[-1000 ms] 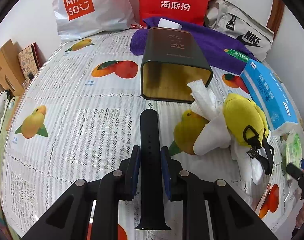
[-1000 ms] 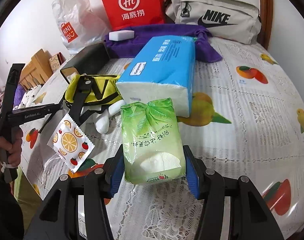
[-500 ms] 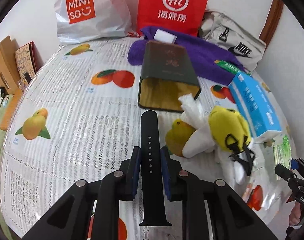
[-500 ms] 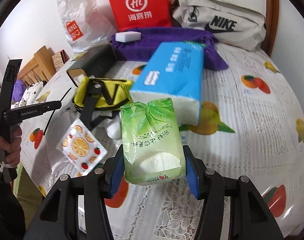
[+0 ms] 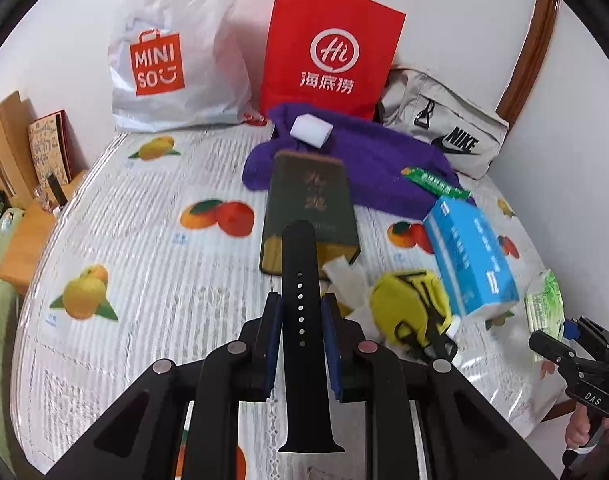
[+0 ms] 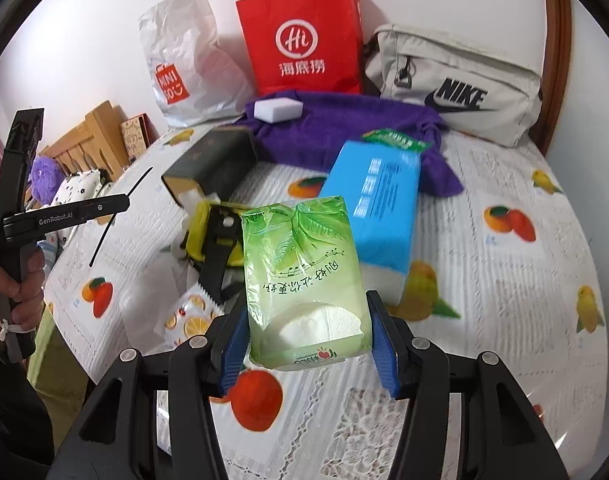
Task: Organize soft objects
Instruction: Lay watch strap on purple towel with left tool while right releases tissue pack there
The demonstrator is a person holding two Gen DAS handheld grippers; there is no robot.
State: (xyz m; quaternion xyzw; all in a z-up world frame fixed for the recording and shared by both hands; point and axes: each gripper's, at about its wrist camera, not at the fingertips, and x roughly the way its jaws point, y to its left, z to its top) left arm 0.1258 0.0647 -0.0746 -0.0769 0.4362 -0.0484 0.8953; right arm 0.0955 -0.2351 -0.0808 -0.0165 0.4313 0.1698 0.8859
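Note:
My left gripper [image 5: 301, 312] is shut on a black watch strap [image 5: 302, 280], held in the air above the table. A green tissue pack [image 6: 302, 280] is pinched between the blue pads of my right gripper [image 6: 308, 344], also lifted clear of the table. Below them lie a yellow plush toy [image 5: 408, 304] with black straps, a blue tissue pack [image 6: 378, 200], a purple towel [image 5: 376, 160] with a white sponge [image 5: 310, 131] on it, and a dark open box [image 5: 310, 204] on its side. In the right wrist view the left gripper's side and the strap [image 6: 116, 216] show at left.
A white Miniso bag [image 5: 172, 64], a red paper bag [image 5: 330, 56] and a beige Nike bag [image 6: 456, 84] stand along the back wall. A fruit-print packet [image 6: 188, 316] lies near the table's front left edge. Wooden furniture [image 5: 8, 152] stands left of the table.
Both grippers have risen with their loads; the table and its objects look farther away and smaller. Grips are unchanged.

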